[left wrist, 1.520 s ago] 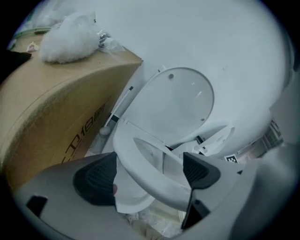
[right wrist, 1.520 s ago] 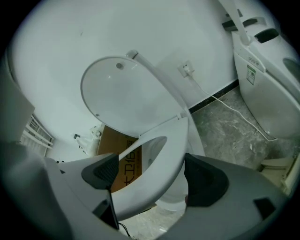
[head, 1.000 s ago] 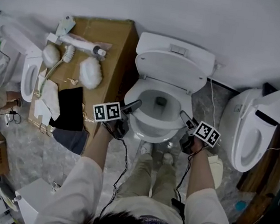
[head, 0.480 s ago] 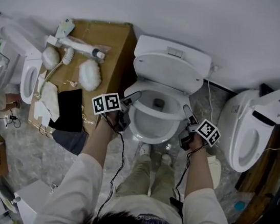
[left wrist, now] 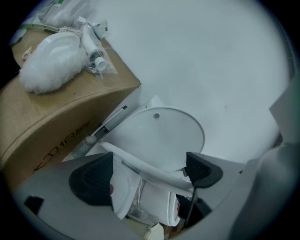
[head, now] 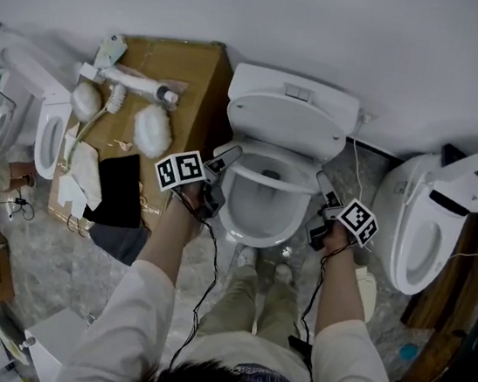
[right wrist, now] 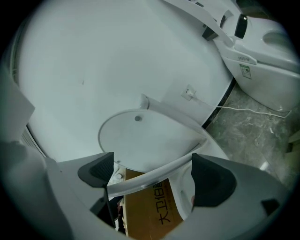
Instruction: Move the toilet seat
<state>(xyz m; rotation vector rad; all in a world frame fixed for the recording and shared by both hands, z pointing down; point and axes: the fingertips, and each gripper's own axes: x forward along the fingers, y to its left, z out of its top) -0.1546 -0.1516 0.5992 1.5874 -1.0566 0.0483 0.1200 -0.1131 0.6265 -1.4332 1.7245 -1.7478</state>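
Left tool, jaws spread wide and just now opening further, straddles the toilet seat without clamping it. The thin white ring runs slantwise across the gap and seems to rest on the jaws rather than being pinched between the pads. The right tool mirrors it on the far side of the ring, jaws likewise wide and just opened further, the seat crossing the gap unpinched.

In the head view the two tools sit at 9 and 3 o'clock of the bowl. The seat hangs lifted clear of the rim, partway up and short of the lid, which stands raised against the tank at 12 o'clock.

On that showing the move looks roughly midway. The seat is off the bowl and propped on the tools, but it lies against nothing yet. What is left, it appears, is to carry it on to its resting place, seemingly up against the lid, and then draw both tools clear.

A cardboard box bearing white fluffy pads stands at 9 o'clock of the toilet. A second toilet sits at 3 o'clock, well apart.
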